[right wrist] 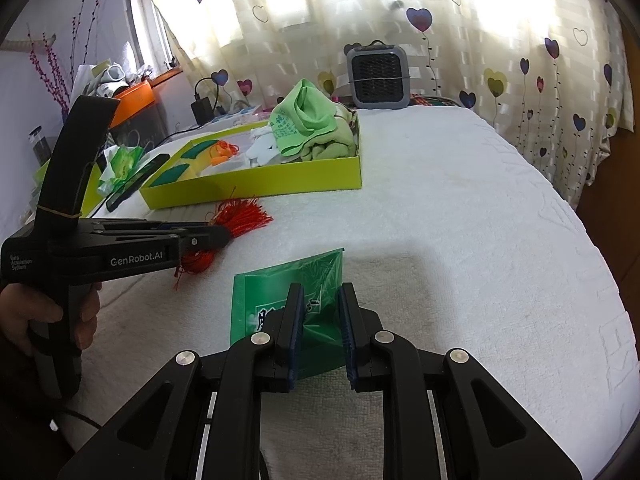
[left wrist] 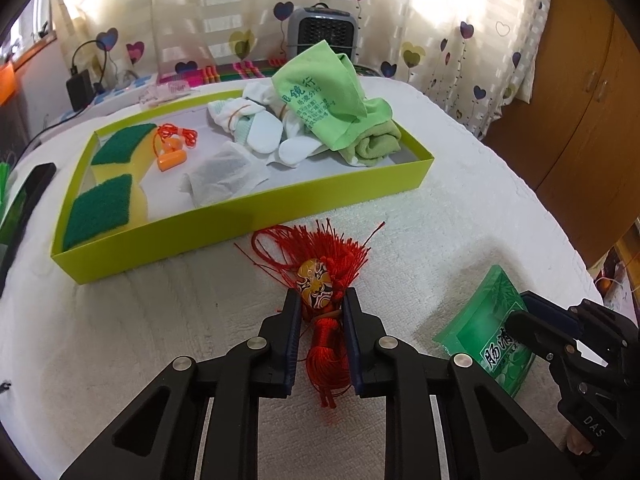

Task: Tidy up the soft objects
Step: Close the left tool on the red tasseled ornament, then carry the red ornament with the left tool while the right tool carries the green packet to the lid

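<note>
Item: red tassel point(left wrist: 326, 276) with painted mask charm, lying on the white towel-covered bed point(left wrist: 460, 208), just in front of the yellow-green tray point(left wrist: 248, 216). My left gripper point(left wrist: 321, 312) has its jaws drawn narrow around the knotted cord below the charm; fringe fans free toward the tray.

Item: green packet point(right wrist: 288, 280), flat on the bed to the tassel's right. My right gripper point(right wrist: 319, 308) has its jaws narrow, clamped on the packet's near edge.

Tray contents: two scouring sponges point(left wrist: 106, 208), orange corded earplugs point(left wrist: 172, 152), tea bags point(left wrist: 224, 176), white socks point(left wrist: 264, 132), green cloth point(left wrist: 324, 104).

Handling note, as I judge it: lift the tassel straight up so loose threads clear the tray wall, then set it in the bare patch near the front wall; keep the packet level while carrying.
</note>
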